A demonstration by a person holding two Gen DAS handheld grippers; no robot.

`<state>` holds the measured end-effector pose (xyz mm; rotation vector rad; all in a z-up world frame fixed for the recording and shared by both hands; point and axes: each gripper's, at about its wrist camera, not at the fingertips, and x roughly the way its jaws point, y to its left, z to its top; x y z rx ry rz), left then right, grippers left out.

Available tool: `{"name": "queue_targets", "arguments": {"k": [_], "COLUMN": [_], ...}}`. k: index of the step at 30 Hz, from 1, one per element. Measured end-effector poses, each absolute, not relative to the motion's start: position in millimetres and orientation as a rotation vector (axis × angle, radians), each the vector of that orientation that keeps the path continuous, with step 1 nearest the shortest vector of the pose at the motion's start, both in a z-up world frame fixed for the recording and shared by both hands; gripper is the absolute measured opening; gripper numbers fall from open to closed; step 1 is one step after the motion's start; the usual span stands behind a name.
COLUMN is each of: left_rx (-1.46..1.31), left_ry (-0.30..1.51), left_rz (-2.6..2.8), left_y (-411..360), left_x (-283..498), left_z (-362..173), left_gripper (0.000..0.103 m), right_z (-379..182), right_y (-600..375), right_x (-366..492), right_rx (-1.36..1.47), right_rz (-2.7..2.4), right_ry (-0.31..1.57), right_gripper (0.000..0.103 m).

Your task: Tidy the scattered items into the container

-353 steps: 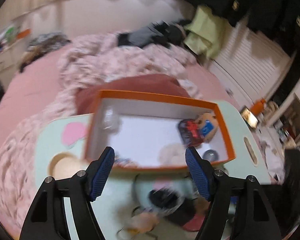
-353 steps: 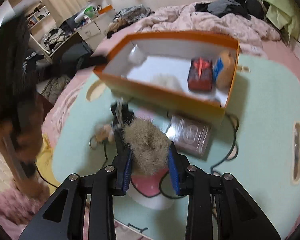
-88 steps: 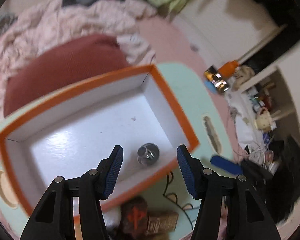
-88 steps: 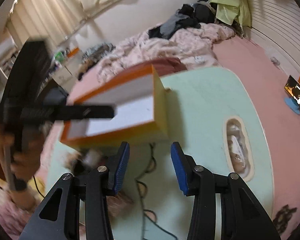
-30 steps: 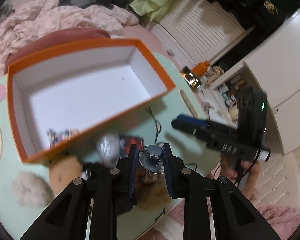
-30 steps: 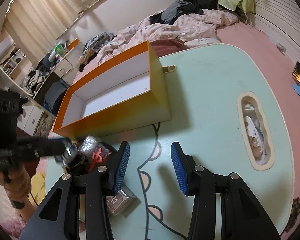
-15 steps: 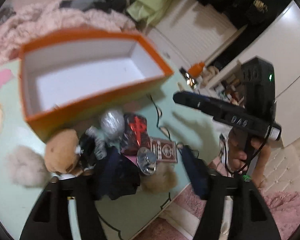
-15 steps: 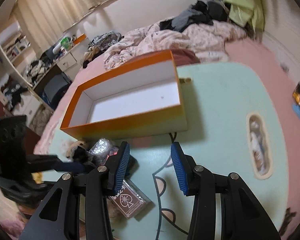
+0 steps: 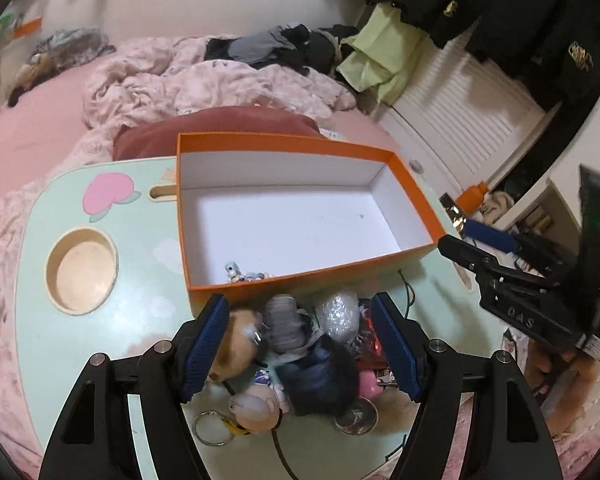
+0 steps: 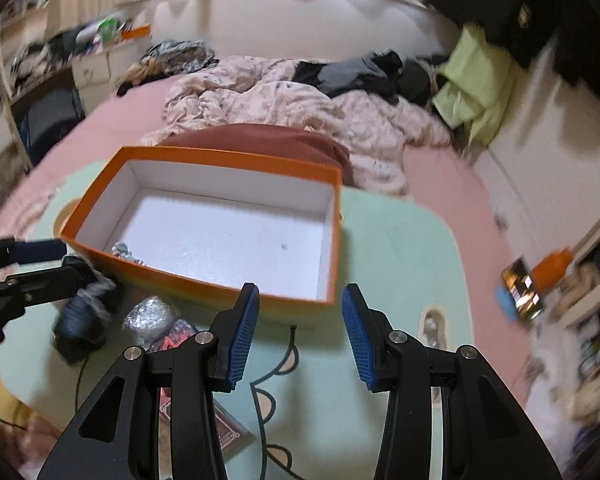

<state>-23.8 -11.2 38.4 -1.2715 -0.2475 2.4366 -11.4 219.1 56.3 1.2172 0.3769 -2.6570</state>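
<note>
Left gripper point(image 9: 302, 344) spread wide above the toy pile point(image 9: 300, 344) on the desk point(image 9: 148, 304), just outside the orange box point(image 9: 300, 216). Right gripper point(image 10: 298, 330) also spread, holding nothing, near the box's front wall. Only a small trinket point(image 9: 240, 274) lies inside.

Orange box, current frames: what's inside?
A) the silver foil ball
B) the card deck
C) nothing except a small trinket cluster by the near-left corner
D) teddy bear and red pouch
C. The orange box shows a bare white floor apart from a small trinket cluster near its front-left corner; the foil ball and the other items lie outside on the table.
</note>
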Motion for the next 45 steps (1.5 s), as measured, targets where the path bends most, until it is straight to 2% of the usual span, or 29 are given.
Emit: {"name": "queue_targets", "arguments": {"k": [2,9,12,16,20,25,29,36,39,41,42,43,45], "left_rx": [-1.284,-1.299,-1.3,-1.267,-1.254,-1.276,-1.279,-1.263,-1.269,-1.271,-1.271,-1.271,-1.274], "left_ry": [-0.236,-0.266,-0.281,-0.348,-0.393,-0.476,-0.489,-0.512,-0.501,-0.504,-0.506,-0.506,-0.501], "left_rz": [2.454,2.463,2.459,2.479,2.583,2.555,2.539,2.509,2.525,2.526,2.523,2.52,2.518], "left_y": [-12.5,-24.4,-29.1,-49.5,-78.1,-96.1,-98.6,-98.6,-98.7,-98.5,-98.2,-97.7,-96.4], "left_x": [-25.7,-22.0,-18.7,-12.3,-7.6,-6.6,-5.9,-5.5,-6.2,-6.7,-6.6,-6.6,-6.3], "left_z": [34.8,31.0,32.3,42.2,47.9,37.5,32.5,31.2,31.1,30.7,30.4,30.2,30.5], "left_gripper": [0.073,0.073,0.073,0.073,0.073,0.073,0.073,0.073,0.073,0.073,0.073,0.073,0.073], "right_z": [57.1,53.8,54.4,62.1,68.2,46.2,17.1,-18.9,-16.6,-15.5,-14.1,-13.7,-13.1], "right_y": [210.4,186.2,182.0,178.9,172.3,134.6,116.5,87.0,78.5,74.3,70.3,67.3,66.0], "right_x": [-6.5,10.0,12.9,7.8,-34.0,-93.1,-129.8,-143.6,-133.6,-128.9,-128.8,-125.1,-123.3], "right_rx": [1.184,1.11,1.097,1.107,1.251,1.5,1.703,1.887,1.852,1.841,1.822,1.801,1.776], "right_rz": [-2.655,-2.645,-2.628,-2.504,-2.14,-1.927,-1.762,-1.67,-1.714,-1.783,-1.805,-1.826,-1.836], "right_ry": [0.426,0.613,0.627,0.49,0.141,0.085,-0.048,0.043,0.169,0.297,0.355,0.419,0.435], "right_gripper": [0.057,0.058,0.058,0.058,0.058,0.058,0.058,0.058,0.053,0.031,0.031,0.026,0.022]}}
